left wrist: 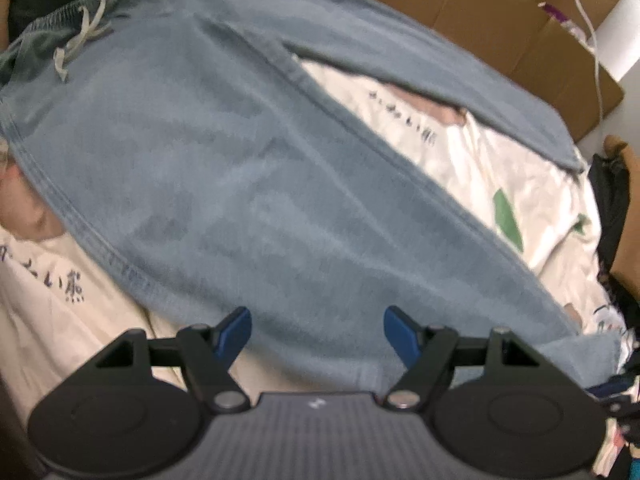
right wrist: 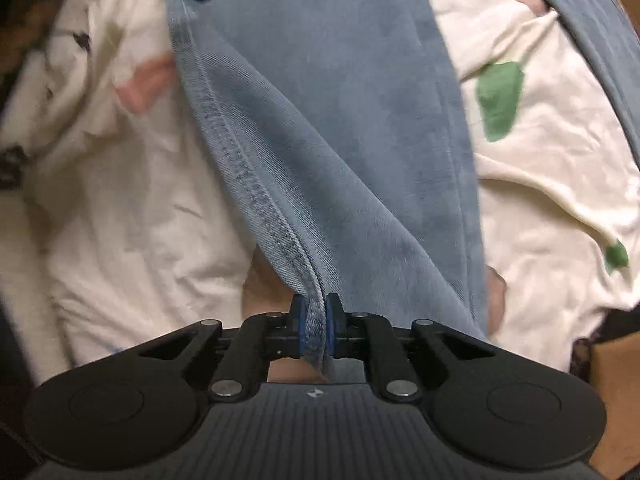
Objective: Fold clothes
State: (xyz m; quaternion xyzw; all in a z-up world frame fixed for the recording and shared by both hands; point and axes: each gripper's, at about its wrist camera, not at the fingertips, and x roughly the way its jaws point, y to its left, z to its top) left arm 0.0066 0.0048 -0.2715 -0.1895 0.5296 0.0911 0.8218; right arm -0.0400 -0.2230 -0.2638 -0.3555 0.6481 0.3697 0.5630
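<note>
1. Left wrist view: we see the blue trousers point(left wrist: 240, 152) spread wide across a cream printed sheet point(left wrist: 500, 168), their waistband with a pale drawstring point(left wrist: 80, 36) at the upper left and one leg running down toward the lower right.
2. In the right wrist view, we see the same trousers point(right wrist: 340, 120) drawn up into a ridge, with a stitched seam running down to the fingers.
3. We find the right hand-held gripper point(right wrist: 315, 328) clamped on that seam: its blue pads point(right wrist: 331, 328) press the folded denim from both sides, and the cloth rises taut from the sheet point(right wrist: 140, 200) toward it.
4. We find the left hand-held gripper point(left wrist: 318, 336) with its fingers well apart, poised above the lower part of the trouser leg; nothing sits between its blue pads point(left wrist: 234, 334).
5. The sheet carries dark lettering, pink patches and green leaf shapes point(right wrist: 500, 100) on either side of the trousers.
6. Beyond the sheet, we see brown cardboard boxes point(left wrist: 520, 28) and a white cable point(left wrist: 588, 24) at the upper right of the left wrist view.
</note>
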